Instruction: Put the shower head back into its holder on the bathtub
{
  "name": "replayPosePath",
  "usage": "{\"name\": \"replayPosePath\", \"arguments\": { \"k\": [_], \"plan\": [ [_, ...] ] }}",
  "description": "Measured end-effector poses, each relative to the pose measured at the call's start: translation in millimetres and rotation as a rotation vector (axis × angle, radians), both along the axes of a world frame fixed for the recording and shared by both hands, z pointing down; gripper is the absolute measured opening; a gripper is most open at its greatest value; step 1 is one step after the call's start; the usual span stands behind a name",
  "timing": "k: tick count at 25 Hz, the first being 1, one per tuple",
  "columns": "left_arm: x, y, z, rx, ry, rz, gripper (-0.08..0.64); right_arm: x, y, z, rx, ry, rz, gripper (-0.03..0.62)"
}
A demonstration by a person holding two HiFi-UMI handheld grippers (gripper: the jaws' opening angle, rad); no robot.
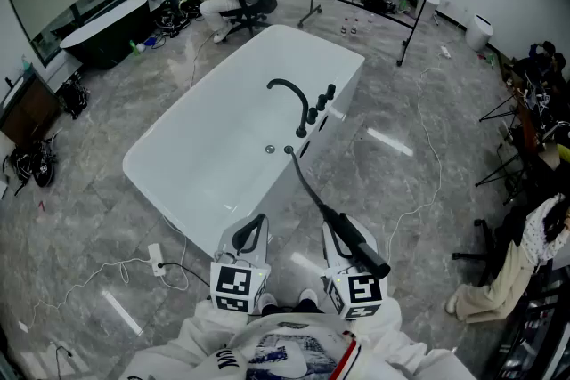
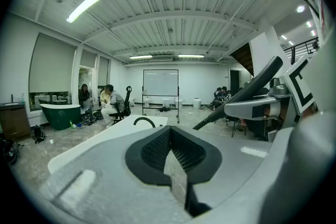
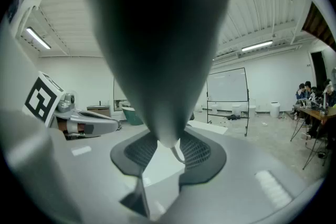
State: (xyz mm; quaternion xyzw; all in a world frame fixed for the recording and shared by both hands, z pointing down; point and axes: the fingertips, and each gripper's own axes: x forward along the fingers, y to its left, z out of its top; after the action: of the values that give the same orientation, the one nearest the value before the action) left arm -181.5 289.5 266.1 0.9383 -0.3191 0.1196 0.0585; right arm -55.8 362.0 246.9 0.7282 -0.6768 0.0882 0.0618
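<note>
While your right claw (image 1: 341, 231) is clamped on the shower head (image 1: 367, 252), held over the floor (image 1: 401, 182) just off the near end of the bathtub (image 1: 147, 178) with its hose (image 1: 307, 182) running to the right rim, your left claw (image 1: 252, 227) is pinched together on nothing. You seem to be mid-carry: next, reach forward to the black fittings (image 1: 316, 109) on that rim and seat the head in its holder, which I cannot single out.
</note>
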Motion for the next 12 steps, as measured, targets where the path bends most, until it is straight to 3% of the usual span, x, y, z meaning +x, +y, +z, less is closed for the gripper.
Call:
{"name": "replayPosePath", "arguments": {
  "k": [12],
  "plan": [
    [9.1,9.3,8.4,-0.022,-0.018,-0.020,-0.001,12.1,7.9,1.3,0.004,-0.003,-0.022,0.137]
  ]
}}
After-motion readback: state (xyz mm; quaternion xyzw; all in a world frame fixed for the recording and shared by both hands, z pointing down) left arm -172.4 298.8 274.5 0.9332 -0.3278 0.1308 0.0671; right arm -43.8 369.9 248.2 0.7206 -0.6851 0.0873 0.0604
